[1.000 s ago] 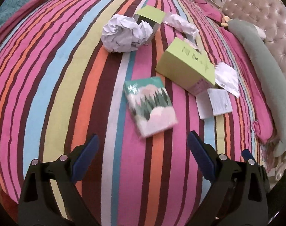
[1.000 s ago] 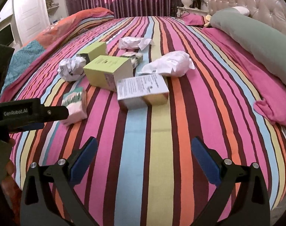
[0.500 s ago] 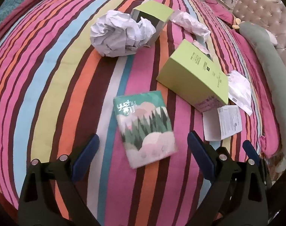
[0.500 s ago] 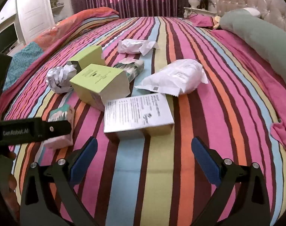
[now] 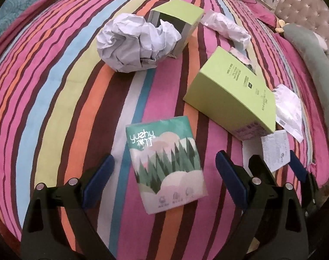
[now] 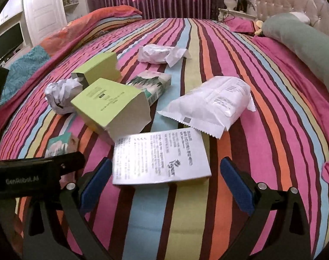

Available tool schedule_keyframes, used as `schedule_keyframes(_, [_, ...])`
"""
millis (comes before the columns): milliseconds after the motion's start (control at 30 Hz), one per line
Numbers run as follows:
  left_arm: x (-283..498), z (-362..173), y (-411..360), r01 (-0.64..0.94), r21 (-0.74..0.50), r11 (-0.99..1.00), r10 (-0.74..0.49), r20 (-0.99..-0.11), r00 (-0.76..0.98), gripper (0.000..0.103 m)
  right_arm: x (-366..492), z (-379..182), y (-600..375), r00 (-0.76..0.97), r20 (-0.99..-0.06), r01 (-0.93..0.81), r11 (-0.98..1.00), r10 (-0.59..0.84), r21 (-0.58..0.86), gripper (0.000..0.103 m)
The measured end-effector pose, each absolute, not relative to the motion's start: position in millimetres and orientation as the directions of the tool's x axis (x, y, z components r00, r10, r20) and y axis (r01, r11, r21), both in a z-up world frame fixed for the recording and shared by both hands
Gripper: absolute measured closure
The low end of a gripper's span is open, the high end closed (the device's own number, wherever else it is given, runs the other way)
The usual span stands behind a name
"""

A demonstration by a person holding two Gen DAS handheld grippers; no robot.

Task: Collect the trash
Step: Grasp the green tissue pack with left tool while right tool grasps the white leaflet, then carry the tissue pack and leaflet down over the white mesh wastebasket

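The trash lies scattered on a bed (image 6: 262, 99) with a striped cover.

The left gripper (image 5: 164, 177) hangs over a tissue pack (image 5: 166, 169) printed with green trees, which lies flat on the cover. Its fingers (image 5: 99, 177) are spread wide, one on each side of the pack, with a clear gap to both. Whether they are down level with the pack or above it is hard to tell from this angle.

Past the pack, a paper ball (image 5: 136, 43) sits against the open end of a small green box (image 5: 177, 23). To the right lies a bigger green box (image 5: 231, 95), with a white wrapper (image 5: 227, 28) beyond it.

The right gripper (image 6: 164, 182) is over a white box (image 6: 160, 158) covered in black print, lying flat just beside the bigger green box (image 6: 112, 106). Its fingers (image 6: 236, 184) are spread too, with the near edge of the white box between them and neither finger touching it. A white pouch (image 6: 210, 106) lies just beyond that box. Behind the bigger green box there is a second tissue pack (image 6: 151, 84), and farther back the wrapper (image 6: 160, 54). The left gripper's black body (image 6: 30, 173) shows at the left edge, above the first tissue pack (image 6: 60, 145).

A grey-green bolster (image 6: 300, 43) runs along the right side of the bed.
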State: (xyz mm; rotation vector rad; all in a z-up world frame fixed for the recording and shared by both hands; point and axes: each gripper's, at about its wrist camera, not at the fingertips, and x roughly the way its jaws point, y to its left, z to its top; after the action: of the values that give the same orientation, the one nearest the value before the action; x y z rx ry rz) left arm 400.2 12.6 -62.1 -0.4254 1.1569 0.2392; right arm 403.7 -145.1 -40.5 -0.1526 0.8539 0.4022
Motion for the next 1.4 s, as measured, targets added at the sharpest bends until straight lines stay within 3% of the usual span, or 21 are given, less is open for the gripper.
schedule_keyframes(400, [400.3, -65.3, 1.9, -0.416, -0.114, 0.902, 0.071, -0.911, 0.406, 0.013, 410.0, -52.8, -137.5, 0.539, -0.791, -0.466, 0.885, 0.291, 0.008, 0.008])
schedule_keyframes(500, [398.1, -64.1, 0.7, -0.407, -0.080, 0.910, 0.107, -0.902, 0.417, 0.030, 407.0, -52.9, -135.3, 0.542, -0.789, -0.478, 0.878, 0.287, -0.009, 0.015])
schedule_keyframes(567, [395.6, -62.8, 3.9, -0.410, -0.075, 0.909, 0.118, -0.897, 0.426, 0.039, 404.0, -51.1, -134.7, 0.553, -0.782, -0.480, 0.877, 0.288, -0.017, 0.027])
schedule_keyframes(633, [393.2, -61.5, 6.8, -0.406, -0.059, 0.912, 0.133, -0.894, 0.428, 0.050, 405.0, -49.7, -137.7, 0.550, -0.779, -0.469, 0.883, 0.301, 0.011, 0.027])
schedule_keyframes(833, [386.4, -60.7, 7.3, -0.345, -0.034, 0.938, 0.139, -0.876, 0.461, 0.052, 405.1, -44.5, -148.3, 0.538, -0.772, -0.428, 0.899, 0.338, 0.095, 0.027])
schedule_keyframes(1400, [345.3, -51.1, 26.6, -0.304, -0.115, 0.946, 0.057, -0.862, 0.504, 0.052, 362.6, -33.3, -156.7, 0.547, -0.782, -0.336, 0.934, 0.300, 0.123, 0.027])
